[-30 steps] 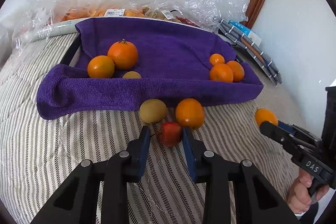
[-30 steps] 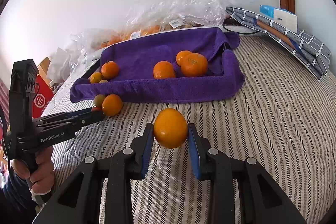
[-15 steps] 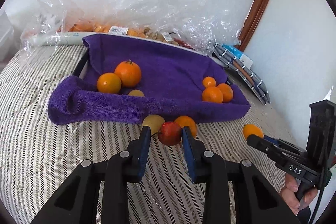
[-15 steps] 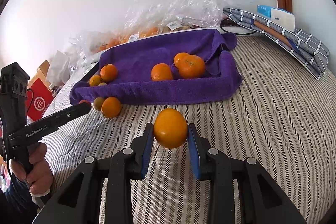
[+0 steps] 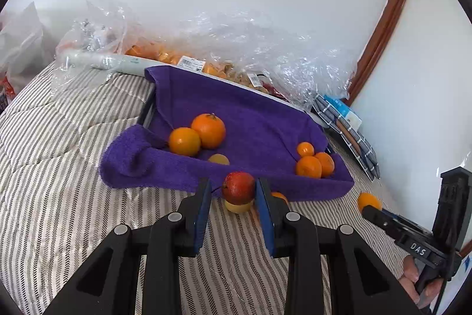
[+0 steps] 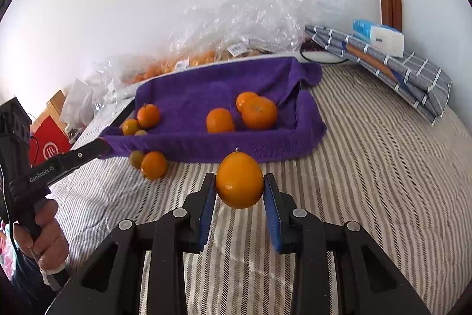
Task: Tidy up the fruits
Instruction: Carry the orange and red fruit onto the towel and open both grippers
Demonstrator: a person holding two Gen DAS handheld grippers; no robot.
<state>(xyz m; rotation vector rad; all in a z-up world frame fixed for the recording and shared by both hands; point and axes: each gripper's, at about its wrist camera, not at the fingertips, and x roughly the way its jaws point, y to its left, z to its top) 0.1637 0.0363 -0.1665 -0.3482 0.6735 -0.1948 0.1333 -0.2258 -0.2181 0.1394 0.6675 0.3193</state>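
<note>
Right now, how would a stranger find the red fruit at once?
Find the purple towel on the striped bed. In front of its near edge, the left claw holds the red fruit above a yellow fruit. It is the only red one; the others are orange or yellow.

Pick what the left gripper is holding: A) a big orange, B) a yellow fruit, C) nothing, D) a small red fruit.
D: the left gripper is shut on a small red fruit, lifted above the yellow fruit on the bed.
</note>
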